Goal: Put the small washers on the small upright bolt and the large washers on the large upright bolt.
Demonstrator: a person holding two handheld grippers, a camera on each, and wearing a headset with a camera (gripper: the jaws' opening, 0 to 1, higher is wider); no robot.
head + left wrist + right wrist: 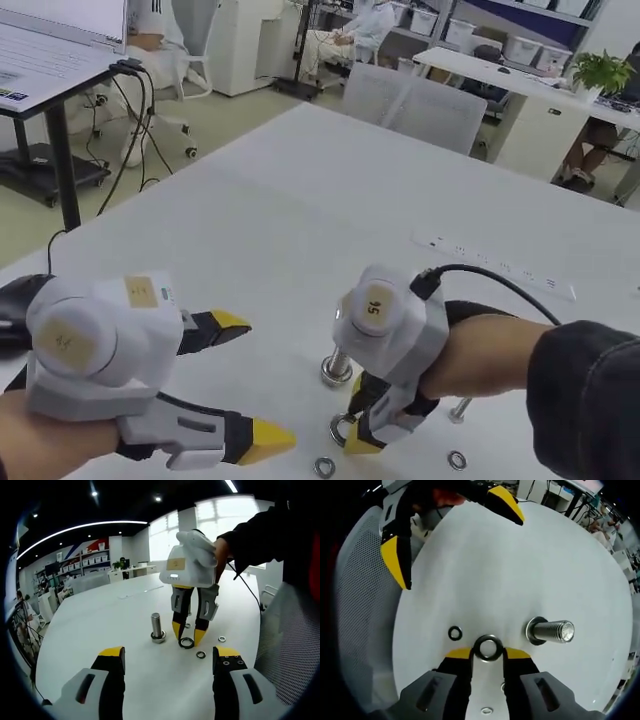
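While the right gripper (488,655) pinches a washer (488,637) just beside the large bolt (551,631), probably a large one, hold it level and centre it over the tip. Left gripper (170,652) gapes wide.

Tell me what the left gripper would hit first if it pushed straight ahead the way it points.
Probably the right gripper, holding a large washer at its tips. The large upright bolt stands just left of that line, so it could come first.

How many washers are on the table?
3: large washer in the right gripper's tips, one small washer beside it, a second small washer near the small bolt. More may be hidden.
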